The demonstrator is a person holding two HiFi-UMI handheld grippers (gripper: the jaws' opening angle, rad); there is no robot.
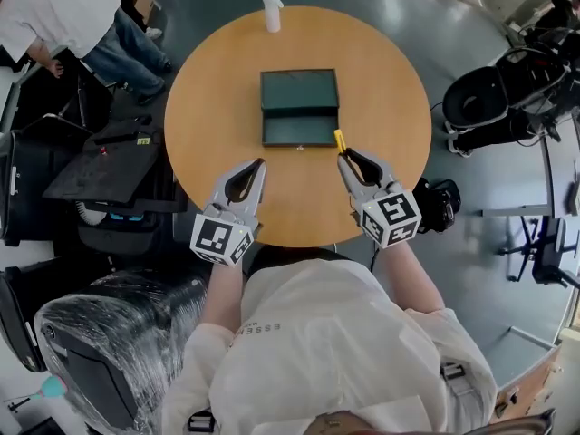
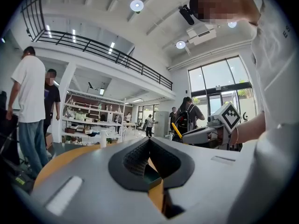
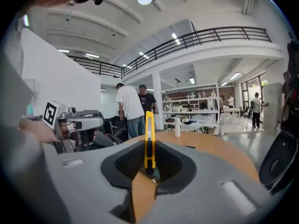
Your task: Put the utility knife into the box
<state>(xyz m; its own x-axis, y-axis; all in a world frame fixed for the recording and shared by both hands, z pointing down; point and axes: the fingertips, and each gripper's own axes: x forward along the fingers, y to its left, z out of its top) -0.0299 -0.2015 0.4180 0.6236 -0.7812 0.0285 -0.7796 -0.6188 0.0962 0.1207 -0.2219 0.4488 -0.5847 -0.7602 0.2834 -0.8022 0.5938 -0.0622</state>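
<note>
A dark green box point(image 1: 299, 107) lies open in the middle of the round wooden table point(image 1: 217, 71), its lid folded back. My right gripper point(image 1: 343, 156) hovers just right of the box's near edge, shut on a yellow utility knife point(image 1: 339, 140) that sticks out past its tips toward the box. In the right gripper view the knife point(image 3: 149, 125) stands upright between the jaws of this gripper point(image 3: 149, 147). My left gripper point(image 1: 260, 163) is over the table near the front edge, left of the box, shut with nothing in it; its tips point(image 2: 149, 140) meet.
A white bottle point(image 1: 272, 11) stands at the table's far edge. A person in a white shirt point(image 1: 63, 16) is at the far left beside dark desks point(image 1: 109, 161). A plastic-wrapped chair point(image 1: 109, 343) is at the near left, black equipment point(image 1: 480, 98) at the right.
</note>
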